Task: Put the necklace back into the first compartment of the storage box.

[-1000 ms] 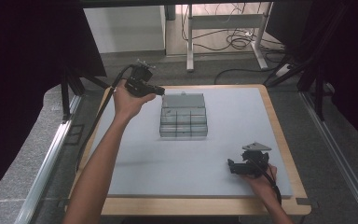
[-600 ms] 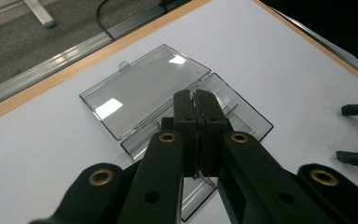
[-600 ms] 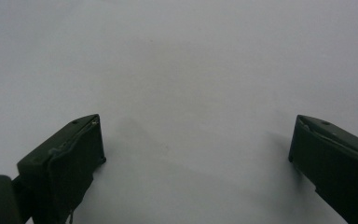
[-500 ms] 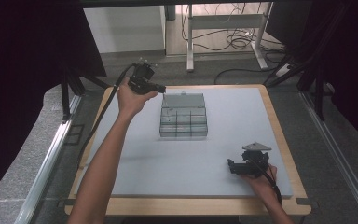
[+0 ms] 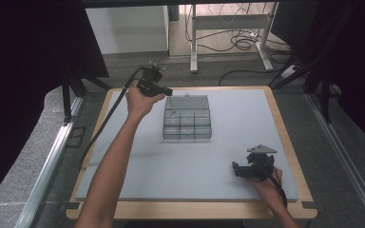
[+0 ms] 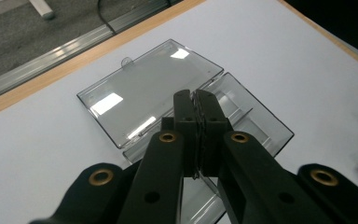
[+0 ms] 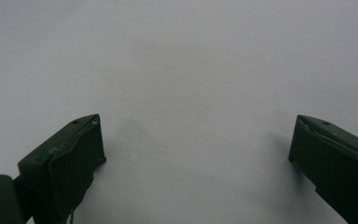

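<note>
Left gripper (image 6: pixel 196 100) since shifted farther from clear box (image 5: pixel 187 118), jaws clenched above its hinge.

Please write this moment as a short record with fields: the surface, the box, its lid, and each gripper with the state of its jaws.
surface: grey mat on a wood-edged table
box: clear plastic compartment box, at the far middle of the mat
lid: open, lying flat behind the box
left gripper: jaws shut, above the box's far left corner
right gripper: jaws wide open, low at the near right of the mat, nothing between them
</note>
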